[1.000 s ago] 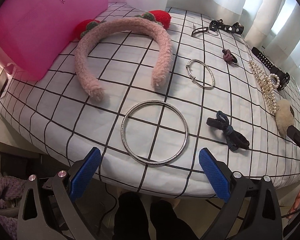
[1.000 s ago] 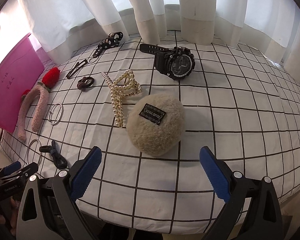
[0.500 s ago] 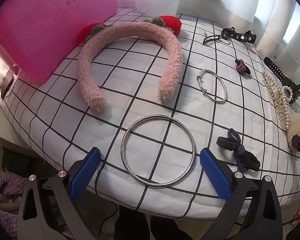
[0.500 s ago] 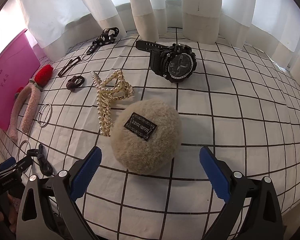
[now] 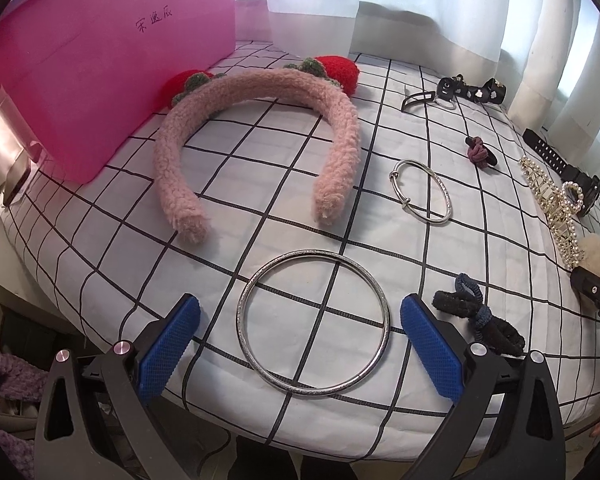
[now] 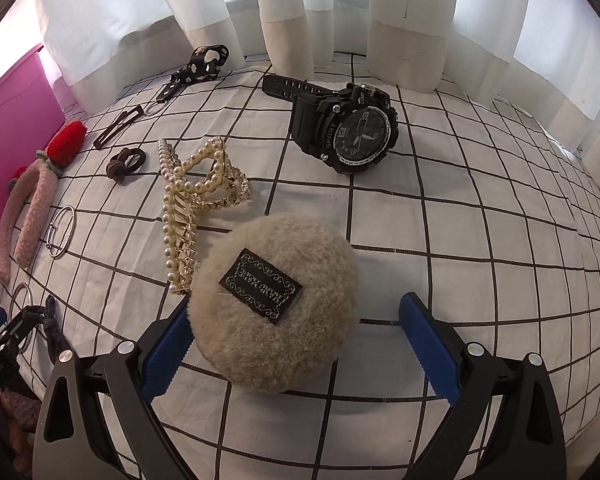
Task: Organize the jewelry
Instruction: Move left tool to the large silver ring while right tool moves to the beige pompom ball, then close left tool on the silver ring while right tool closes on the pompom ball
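My left gripper [image 5: 300, 340] is open, its blue pads on either side of a large silver bangle [image 5: 256, 354] that lies flat on the checked cloth. A pink fuzzy headband [image 5: 256, 88] with red strawberries and a smaller silver bracelet [image 5: 444, 196] lie beyond it. A dark hair tie [image 5: 480, 316] rests right of the bangle. My right gripper [image 6: 296, 344] is open around a beige fluffy hair clip [image 6: 300, 344]; the left pad is close against its side. A pearl claw clip [image 6: 192, 200] and a black sport watch [image 6: 348, 128] lie behind it.
A pink box [image 5: 100, 64] stands at the far left on the bed. A black studded strap [image 5: 468, 90], a black rectangular clip [image 6: 118, 128] and a maroon hair tie [image 5: 478, 154] lie near the white curtains [image 6: 412, 20]. The bed edge drops off just under both grippers.
Both grippers have moved forward and lower. The bangle now sits between the left pads, and the fluffy clip sits between the right pads.
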A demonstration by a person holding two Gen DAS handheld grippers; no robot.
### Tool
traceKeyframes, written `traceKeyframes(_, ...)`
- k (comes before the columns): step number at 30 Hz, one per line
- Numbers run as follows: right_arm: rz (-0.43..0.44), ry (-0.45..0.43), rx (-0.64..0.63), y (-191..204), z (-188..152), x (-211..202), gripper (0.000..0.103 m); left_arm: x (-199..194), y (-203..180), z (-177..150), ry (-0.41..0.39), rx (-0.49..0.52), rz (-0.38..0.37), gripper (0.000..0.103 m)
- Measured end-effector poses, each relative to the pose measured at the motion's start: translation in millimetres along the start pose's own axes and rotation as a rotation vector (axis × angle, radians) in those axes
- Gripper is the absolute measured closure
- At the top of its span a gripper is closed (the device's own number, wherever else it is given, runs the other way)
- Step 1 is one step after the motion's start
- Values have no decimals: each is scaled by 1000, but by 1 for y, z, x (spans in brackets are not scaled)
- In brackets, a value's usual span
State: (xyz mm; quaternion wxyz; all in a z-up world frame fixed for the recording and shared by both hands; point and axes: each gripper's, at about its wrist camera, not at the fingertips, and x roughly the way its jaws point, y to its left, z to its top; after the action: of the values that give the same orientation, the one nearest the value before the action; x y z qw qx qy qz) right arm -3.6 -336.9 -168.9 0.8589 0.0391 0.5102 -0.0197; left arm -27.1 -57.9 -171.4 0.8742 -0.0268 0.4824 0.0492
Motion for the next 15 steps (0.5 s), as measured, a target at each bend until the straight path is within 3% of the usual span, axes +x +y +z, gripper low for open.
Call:
traceKeyframes(6,1,-31,-32,3,-4,0,10,-4,-1,-4,-33,2,-3,10)
traceKeyframes(8,9,-33,-42,3,-5,-1,11,-6,-2,-7,-48,13,-10,16)
traceKeyframes(10,21,-52,-67,8,-5,-4,22,-10,-5,-9,-66,26,-17,27)
traceKeyframes(11,26,-61,-81,10,-5,-6,36,-12,-7,-10,-72,37,-17,31)
traceKeyframes(12,28,-63,-92,12,-5,-8,42,-12,-8,-11,-73,38,-11,31)
traceKeyframes(15,41,-66,-88,11,-4,-8,45,-13,-7,-11,-74,29,-18,32)
